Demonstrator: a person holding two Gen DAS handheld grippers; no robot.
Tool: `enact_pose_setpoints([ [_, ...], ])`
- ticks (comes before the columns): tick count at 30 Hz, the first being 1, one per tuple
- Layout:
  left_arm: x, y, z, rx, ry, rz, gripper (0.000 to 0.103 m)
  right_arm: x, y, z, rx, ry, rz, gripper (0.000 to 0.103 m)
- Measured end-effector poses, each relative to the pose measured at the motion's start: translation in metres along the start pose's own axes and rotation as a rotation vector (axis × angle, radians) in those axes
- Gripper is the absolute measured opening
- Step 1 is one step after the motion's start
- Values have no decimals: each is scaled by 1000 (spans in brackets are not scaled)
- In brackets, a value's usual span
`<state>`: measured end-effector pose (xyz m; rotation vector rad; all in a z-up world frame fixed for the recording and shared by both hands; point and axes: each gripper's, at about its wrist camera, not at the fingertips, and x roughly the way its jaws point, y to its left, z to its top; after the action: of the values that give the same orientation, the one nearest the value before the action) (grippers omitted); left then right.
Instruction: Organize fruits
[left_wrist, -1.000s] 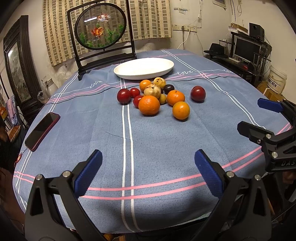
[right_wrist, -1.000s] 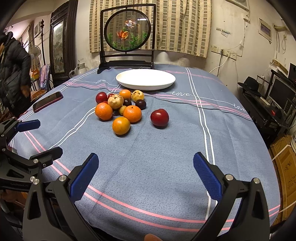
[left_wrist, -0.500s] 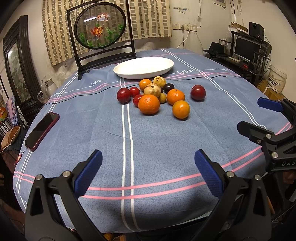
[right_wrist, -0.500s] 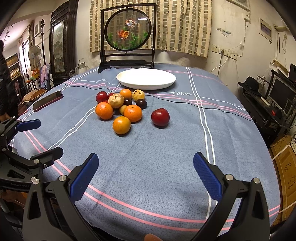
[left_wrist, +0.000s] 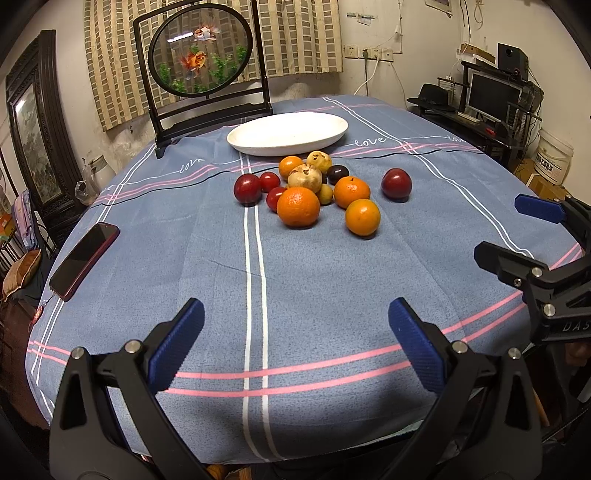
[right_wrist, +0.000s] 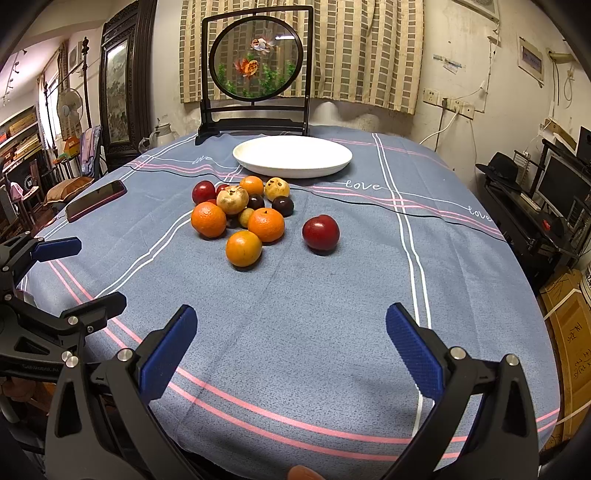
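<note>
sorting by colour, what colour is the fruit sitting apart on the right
Dark red fruit, clearest in the right wrist view.

Fruit cluster (right_wrist: 242, 214): oranges, red plums, dark plums and speckled yellow-brown fruits, grouped touching, just in front of the empty white oval plate (right_wrist: 291, 157). One large red plum (right_wrist: 320, 233) lies apart, right of the cluster.

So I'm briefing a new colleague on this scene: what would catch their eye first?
Probably the pile of fruit at the middle of the blue tablecloth, oranges, red plums and pale fruits bunched together, one red plum lying apart to the right. Behind it sits an empty white plate, and beyond that a round goldfish screen.
</note>
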<state>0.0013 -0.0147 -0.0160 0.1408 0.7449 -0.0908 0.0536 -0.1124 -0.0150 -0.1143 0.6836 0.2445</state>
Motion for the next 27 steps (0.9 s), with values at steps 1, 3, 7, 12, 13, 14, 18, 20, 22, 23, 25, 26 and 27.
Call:
enact_pose_setpoints([
  [1,0,0,0,0,0,0,101,0,0,0,0,0,0,102],
  [3,0,0,1,0,0,0,101,0,0,0,-1,2,0,102],
  [7,0,0,0,-1,2,0,101,1,1,0,-1,2,-1,102],
  [12,0,2,1,-3,5,1,101,3,3,-1,3,5,-3,102],
  [13,1,2,1,-3,5,1,101,3,3,-1,4,6,-4,102],
  [14,1,2,1,-4,7,2,101,4,4,-2,6,8,-4,102],
  [18,4,6,0,-17,17,3,101,8,1,-3,25,12,11,102],
  [20,8,9,1,-31,26,-5,101,13,-4,-1,53,25,34,102],
  [22,12,14,0,-52,32,-29,101,21,-9,-2,97,50,49,102],
  [23,15,15,0,-57,37,-35,101,24,-11,-2,110,60,57,102],
  [25,20,18,-1,-61,44,-39,101,32,-14,-1,119,69,73,102],
  [26,25,20,-2,-65,49,-34,101,34,-14,1,118,64,85,102],
  [27,28,21,-2,-70,51,-33,101,36,-15,6,110,55,98,102],
])
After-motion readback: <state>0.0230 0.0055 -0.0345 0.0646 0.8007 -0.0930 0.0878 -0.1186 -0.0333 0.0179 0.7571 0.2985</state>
